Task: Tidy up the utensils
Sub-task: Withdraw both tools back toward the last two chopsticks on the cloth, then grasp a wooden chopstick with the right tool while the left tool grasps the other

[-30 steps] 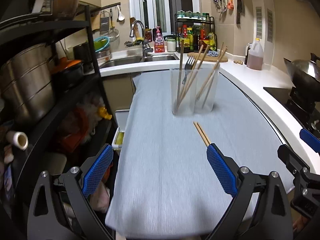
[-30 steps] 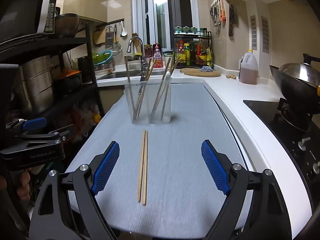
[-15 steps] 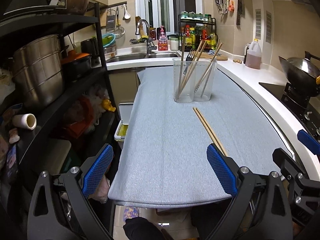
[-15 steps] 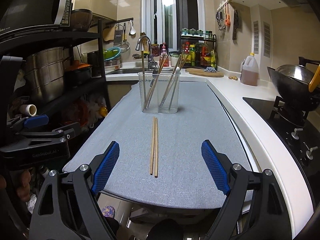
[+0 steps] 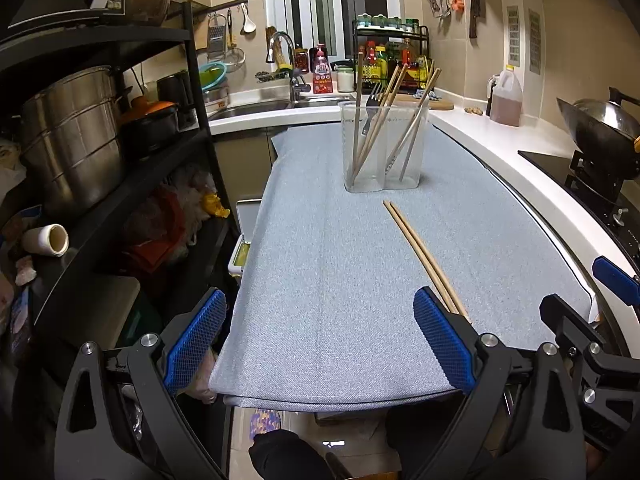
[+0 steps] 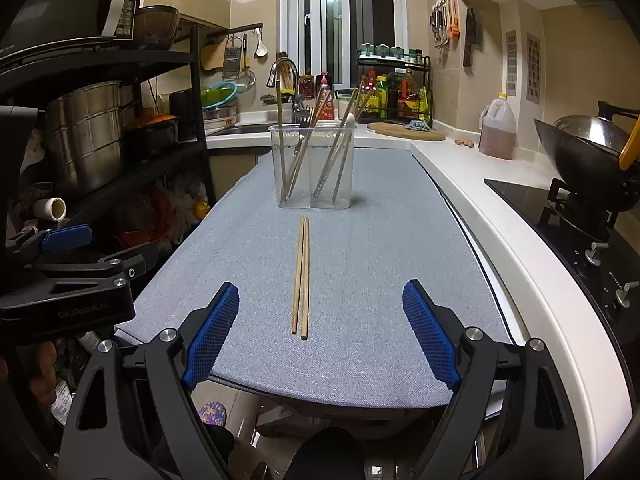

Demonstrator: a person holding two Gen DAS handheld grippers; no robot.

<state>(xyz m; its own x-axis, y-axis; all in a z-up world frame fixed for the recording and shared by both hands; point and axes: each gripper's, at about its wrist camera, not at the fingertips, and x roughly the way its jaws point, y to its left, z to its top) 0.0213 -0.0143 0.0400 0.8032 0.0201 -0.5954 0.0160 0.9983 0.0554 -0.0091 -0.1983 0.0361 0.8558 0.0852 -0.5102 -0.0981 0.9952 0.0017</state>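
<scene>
Grey cloth covers the kitchen bench (image 6: 380,280), where a pair of wooden chopsticks (image 6: 301,276) lies flat before the clear plastic two-compartment holder (image 6: 314,164), probably awaiting sorting. Right claw (image 6: 320,332) and left claw (image 5: 316,340) are both spread wide, empty.

Small kitchen w/ beige tiled walls (image 6: 568,60), dark window (image 6: 340,20) behind sink faucet (image 6: 282,70), black shelf rack (image 5: 100,120) at left, white countertop (image 6: 500,200) at right, tiled floor (image 5: 288,420).
</scene>
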